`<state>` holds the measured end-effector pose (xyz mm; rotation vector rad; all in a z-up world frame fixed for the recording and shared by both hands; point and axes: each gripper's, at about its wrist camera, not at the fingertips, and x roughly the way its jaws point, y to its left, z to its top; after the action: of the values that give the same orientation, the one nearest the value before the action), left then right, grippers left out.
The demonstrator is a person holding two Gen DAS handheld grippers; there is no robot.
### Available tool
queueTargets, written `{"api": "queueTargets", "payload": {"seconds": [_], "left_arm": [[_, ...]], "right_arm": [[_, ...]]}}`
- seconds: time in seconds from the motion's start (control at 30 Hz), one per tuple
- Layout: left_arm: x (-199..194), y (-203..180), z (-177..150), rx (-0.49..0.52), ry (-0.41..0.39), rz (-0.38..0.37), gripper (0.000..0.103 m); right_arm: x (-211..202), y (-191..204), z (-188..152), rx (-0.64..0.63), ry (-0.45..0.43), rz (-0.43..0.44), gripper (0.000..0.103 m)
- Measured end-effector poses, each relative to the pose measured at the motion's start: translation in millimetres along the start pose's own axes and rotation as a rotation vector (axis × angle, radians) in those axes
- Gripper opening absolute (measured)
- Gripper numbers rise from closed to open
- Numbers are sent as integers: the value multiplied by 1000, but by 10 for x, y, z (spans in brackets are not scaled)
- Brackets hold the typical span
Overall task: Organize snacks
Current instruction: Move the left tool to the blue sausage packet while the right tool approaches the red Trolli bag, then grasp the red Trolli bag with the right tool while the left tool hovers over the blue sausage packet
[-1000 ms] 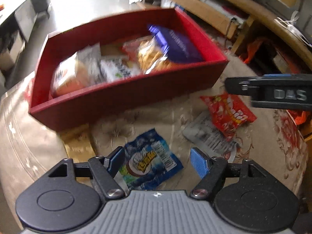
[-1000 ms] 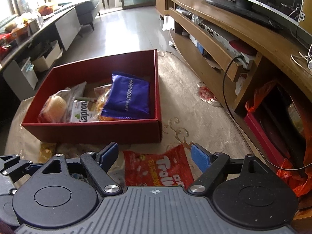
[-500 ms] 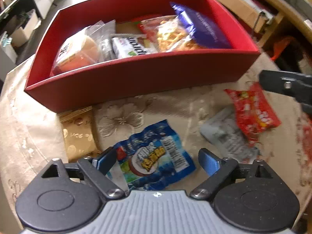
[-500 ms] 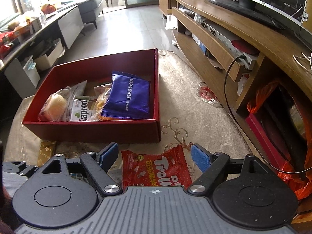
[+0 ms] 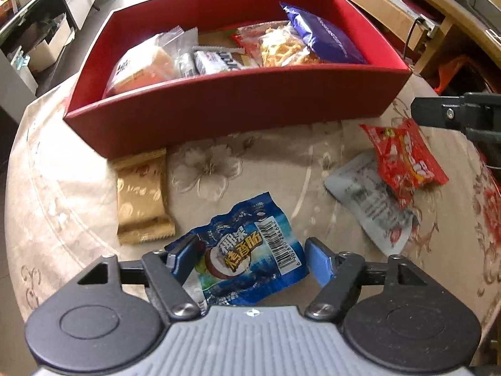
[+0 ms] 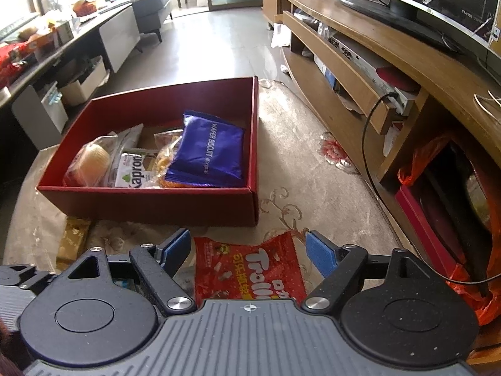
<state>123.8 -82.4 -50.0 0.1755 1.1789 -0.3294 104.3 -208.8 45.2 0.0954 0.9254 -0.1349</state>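
Note:
A red box (image 5: 238, 106) on a beige patterned cloth holds several snack packs, among them a purple wafer pack (image 5: 322, 36). My left gripper (image 5: 250, 258) is open, its jaws on either side of a blue snack packet (image 5: 250, 250) lying on the cloth. A gold packet (image 5: 141, 194), a grey packet (image 5: 366, 197) and a red Trolli packet (image 5: 404, 159) lie loose in front of the box. My right gripper (image 6: 249, 250) is open above the red Trolli packet (image 6: 247, 269). The red box also shows in the right wrist view (image 6: 156, 202).
A wooden TV cabinet (image 6: 391, 72) runs along the right with a black cable (image 6: 366, 144) and orange bags (image 6: 422, 159). The table edge curves at the left (image 5: 18, 188). The right gripper body shows in the left wrist view (image 5: 460, 116). A tiled floor lies beyond.
My left gripper has moved forward and down over the blue packet, which now lies between its jaws. My right gripper has barely shifted over the red packet.

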Motion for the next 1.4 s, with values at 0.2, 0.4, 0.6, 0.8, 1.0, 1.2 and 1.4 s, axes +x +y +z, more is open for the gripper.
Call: {"api": "queueTargets", "payload": {"seconds": [0.2, 0.4, 0.6, 0.8, 1.0, 1.2, 1.4], "left_arm": [[-95, 107, -181, -23, 15, -29, 67], [-215, 153, -254, -44, 1, -57, 63], [-198, 147, -238, -34, 12, -76, 35], [-178, 144, -226, -35, 37, -141, 62], [-156, 224, -236, -89, 53, -131, 73], [-172, 267, -257, -81, 55, -146, 73], [-169, 279, -255, -84, 57, -158, 73]], "right_arm": [[-20, -55, -17, 9, 0, -3, 84], [-8, -52, -20, 0, 9, 3, 84], [65, -131, -34, 22, 37, -18, 84], [181, -175, -42, 51, 78, -26, 87], [274, -263, -77, 166, 147, 42, 88], [241, -372, -161, 312, 196, 172, 89], [497, -348, -172, 412, 265, 242, 93]]}}
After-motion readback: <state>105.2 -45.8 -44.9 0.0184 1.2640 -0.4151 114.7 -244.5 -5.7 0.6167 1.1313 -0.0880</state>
